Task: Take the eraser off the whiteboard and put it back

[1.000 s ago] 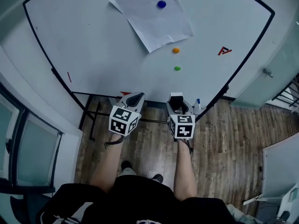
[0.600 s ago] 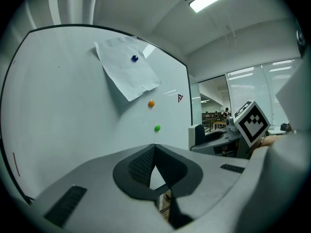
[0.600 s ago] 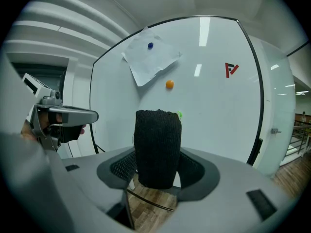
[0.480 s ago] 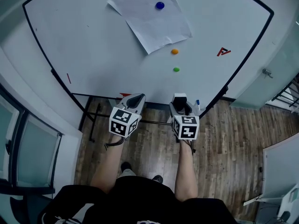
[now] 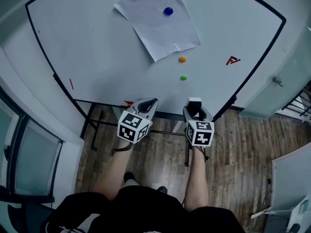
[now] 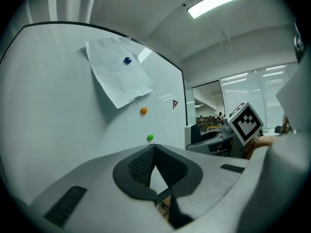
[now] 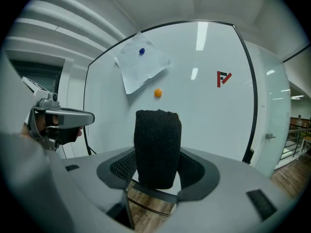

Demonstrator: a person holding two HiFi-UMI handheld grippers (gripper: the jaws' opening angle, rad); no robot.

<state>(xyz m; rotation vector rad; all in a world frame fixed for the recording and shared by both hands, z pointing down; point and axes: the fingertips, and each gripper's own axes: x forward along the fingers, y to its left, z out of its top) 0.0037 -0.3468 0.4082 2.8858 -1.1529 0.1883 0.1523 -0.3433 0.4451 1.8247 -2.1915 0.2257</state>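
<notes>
The right claw [image 7: 156, 173] is clamped on the eraser [image 7: 156, 140], a dark, felt-faced block that stands upright between its two jaws and rises above them. So the eraser is off the whiteboard [image 5: 97, 47], carried in front of the board's lower edge; whether it touches the surface cannot be told. The left claw [image 6: 154, 152] is pressed together at its tips with nothing between them, and sits just beside the right one, also below the whiteboard's bottom edge. Each claw carries its marker cube on the side toward the person, whose forearms [image 5: 197, 178] reach up from the bottom of the head view.

On the whiteboard, a white paper sheet [image 5: 158, 25] hangs tilted near the top middle, pinned by a blue magnet [image 5: 168, 11]. Just below the sheet's lower corner is an orange magnet [image 5: 182, 59], and under that a green magnet [image 5: 183, 78]. A small red logo [image 5: 233, 60] lies toward the whiteboard's right edge. Beneath the whiteboard, a wooden floor [image 5: 233, 144] spreads out.
</notes>
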